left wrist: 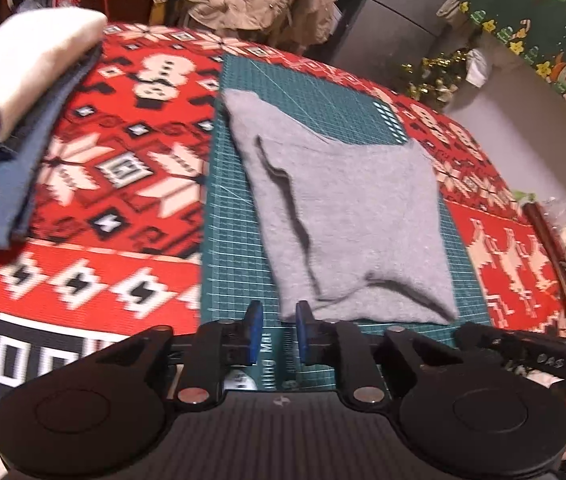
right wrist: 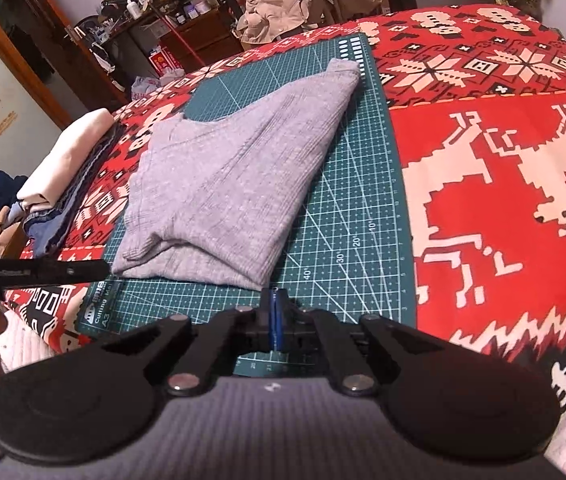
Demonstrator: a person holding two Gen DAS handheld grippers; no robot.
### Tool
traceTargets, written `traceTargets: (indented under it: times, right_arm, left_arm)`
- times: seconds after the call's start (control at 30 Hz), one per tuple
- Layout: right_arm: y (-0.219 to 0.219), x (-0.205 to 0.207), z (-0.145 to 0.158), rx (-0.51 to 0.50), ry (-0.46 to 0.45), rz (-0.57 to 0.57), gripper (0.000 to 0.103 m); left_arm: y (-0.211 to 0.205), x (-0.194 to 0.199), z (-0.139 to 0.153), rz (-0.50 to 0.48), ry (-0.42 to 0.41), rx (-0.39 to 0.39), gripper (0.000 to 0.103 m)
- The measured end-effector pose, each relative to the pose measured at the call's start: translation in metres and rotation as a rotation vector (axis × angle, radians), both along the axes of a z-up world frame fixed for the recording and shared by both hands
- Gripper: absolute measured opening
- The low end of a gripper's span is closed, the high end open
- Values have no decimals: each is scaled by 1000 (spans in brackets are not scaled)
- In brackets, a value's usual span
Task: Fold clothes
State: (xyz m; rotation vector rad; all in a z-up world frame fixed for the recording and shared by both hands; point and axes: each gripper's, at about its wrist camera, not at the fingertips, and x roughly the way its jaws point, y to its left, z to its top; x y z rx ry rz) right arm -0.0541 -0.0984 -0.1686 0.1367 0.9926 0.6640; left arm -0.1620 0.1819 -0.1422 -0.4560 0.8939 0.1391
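One grey garment (left wrist: 347,216) lies part-folded on the green cutting mat (left wrist: 235,240), which gives a flat, gridded surface over the red patterned cloth (left wrist: 123,184). The left gripper (left wrist: 279,320) hovers at the garment's near edge, its blue pads a little apart and gripping nothing. The right gripper (right wrist: 274,312) sits just short of the near corner, pads pressed together and empty. One stack (left wrist: 15,120) of finished folds, cream over denim, waits off to the left, likely set aside to keep the mat free.
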Motion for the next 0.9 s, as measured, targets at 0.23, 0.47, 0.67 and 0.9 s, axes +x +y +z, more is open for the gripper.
traceTargets:
  times: [0.23, 0.47, 0.67, 0.9]
  right_arm:
    - [3, 2, 4, -3, -32, 17, 12]
    - [20, 1, 4, -55, -77, 88, 22]
    - [28, 3, 4, -93, -90, 109, 4]
    - [32, -20, 15, -116, -84, 227, 4]
  left_arm:
    - [-2, 10, -9, -16, 18, -17, 24]
    - [-5, 16, -14, -6, 6, -27, 7]
    - [-4, 9, -9, 30, 5, 4, 5]
    - [13, -10, -2, 35, 45, -39, 4]
